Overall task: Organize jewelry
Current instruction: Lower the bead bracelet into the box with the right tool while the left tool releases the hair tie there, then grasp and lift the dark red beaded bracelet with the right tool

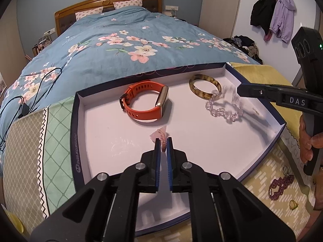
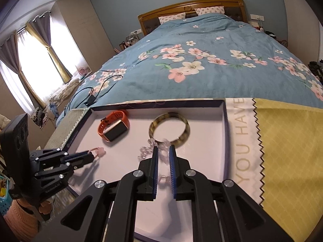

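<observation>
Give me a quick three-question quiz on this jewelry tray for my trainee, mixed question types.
1. True or false: the orange watch lies inside the tray.
2. Multiple choice: what does the left gripper hold between its fingers? A) the brown bangle B) a pink braided cord with a pink charm C) a yellow ring
3. Short answer: which piece does the right gripper hold?

Key: 1 true. 2 B. 3 The clear bead bracelet, hanging from its fingers over the tray beside the bangle.
</observation>
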The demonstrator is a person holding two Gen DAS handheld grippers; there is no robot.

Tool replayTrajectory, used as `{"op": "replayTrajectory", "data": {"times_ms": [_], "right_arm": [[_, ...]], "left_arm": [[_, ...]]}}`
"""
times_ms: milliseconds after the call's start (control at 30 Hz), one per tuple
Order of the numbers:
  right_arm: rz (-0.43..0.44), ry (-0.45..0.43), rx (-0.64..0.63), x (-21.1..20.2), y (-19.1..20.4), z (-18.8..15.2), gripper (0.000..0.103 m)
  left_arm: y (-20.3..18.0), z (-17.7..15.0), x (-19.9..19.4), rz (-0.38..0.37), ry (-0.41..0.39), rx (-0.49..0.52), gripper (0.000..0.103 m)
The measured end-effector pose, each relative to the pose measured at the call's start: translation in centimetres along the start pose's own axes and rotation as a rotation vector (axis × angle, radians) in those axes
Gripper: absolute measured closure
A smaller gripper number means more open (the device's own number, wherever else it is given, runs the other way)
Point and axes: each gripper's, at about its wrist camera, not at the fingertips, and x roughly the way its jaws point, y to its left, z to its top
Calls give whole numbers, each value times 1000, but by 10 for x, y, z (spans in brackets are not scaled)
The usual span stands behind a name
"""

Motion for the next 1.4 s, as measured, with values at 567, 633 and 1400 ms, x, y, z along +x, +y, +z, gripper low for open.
{"op": "replayTrajectory", "data": {"times_ms": [567,633,1400], "right_arm": [[18,-75,-90,-58,12,-30,71],[23,-70,-118,-66,16,-39,71],[42,125,-315,-67,53,-121,66]], "left_arm": [[-4,-35,-96,22,-189,4,66],[-6,-43,-102,5,-186,8,66],[-31,-119,-113,-71,-96,24,65]]}}
